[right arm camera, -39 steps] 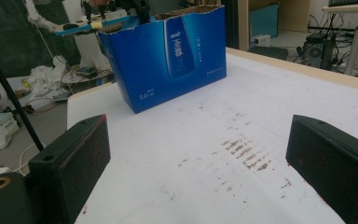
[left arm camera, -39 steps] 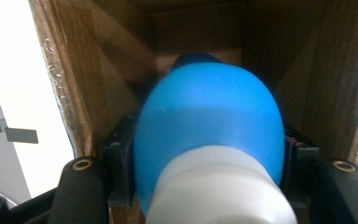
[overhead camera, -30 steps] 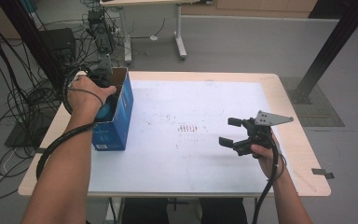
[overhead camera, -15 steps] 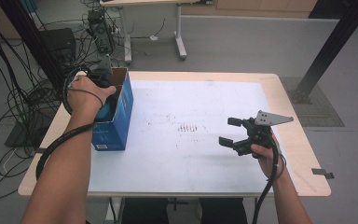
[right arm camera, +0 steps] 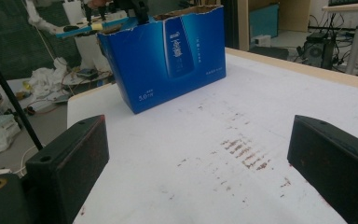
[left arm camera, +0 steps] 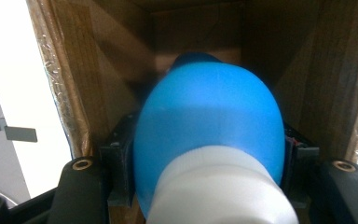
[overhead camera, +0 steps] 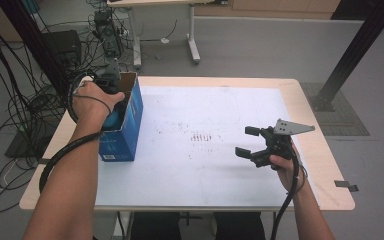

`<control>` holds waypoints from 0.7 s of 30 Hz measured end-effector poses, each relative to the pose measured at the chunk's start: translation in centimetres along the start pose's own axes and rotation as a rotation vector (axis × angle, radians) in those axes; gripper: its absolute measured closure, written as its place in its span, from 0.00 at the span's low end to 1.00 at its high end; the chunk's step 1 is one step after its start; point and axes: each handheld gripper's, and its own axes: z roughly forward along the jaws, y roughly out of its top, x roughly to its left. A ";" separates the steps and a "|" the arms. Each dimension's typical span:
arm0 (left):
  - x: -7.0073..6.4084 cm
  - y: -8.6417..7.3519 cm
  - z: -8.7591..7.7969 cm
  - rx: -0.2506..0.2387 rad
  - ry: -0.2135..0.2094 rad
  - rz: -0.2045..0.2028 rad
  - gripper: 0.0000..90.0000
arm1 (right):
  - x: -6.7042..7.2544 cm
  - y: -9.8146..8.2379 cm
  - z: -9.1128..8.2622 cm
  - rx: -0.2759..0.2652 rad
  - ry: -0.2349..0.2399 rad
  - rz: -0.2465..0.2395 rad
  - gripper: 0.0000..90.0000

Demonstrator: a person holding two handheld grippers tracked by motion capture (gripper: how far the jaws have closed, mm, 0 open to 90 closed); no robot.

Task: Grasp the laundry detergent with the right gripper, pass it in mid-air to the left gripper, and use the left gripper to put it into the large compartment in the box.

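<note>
L jaws clamped on blue bottle (left arm camera: 209, 135), nose-down inside blue box (overhead camera: 125, 125) at surface's left edge | long axis runs into box | R gripper (overhead camera: 252, 142) jaws wide, empty, near right edge | L hand nearer.

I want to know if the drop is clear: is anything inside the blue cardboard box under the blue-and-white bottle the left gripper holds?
Nothing visible: the left gripper grips the blue-and-white bottle inside the blue cardboard box; only brown walls show, the bottom is hidden.

Bottle (left arm camera: 209, 135) inside box (overhead camera: 125, 125) at table's (overhead camera: 320, 165) left edge; right hand-held gripper (overhead camera: 252, 142) well apart, rightward.
</note>
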 end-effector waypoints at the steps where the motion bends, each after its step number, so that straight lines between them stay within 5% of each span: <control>1: 0.0 0.0 0.0 0.000 0.001 0.000 0.42 | 0.0 -0.1 0.0 -0.003 0.000 0.001 0.05; 21: -0.3 -0.1 0.0 -0.003 0.007 -0.003 0.42 | 0.1 0.0 -0.3 -0.014 -0.010 -0.001 0.05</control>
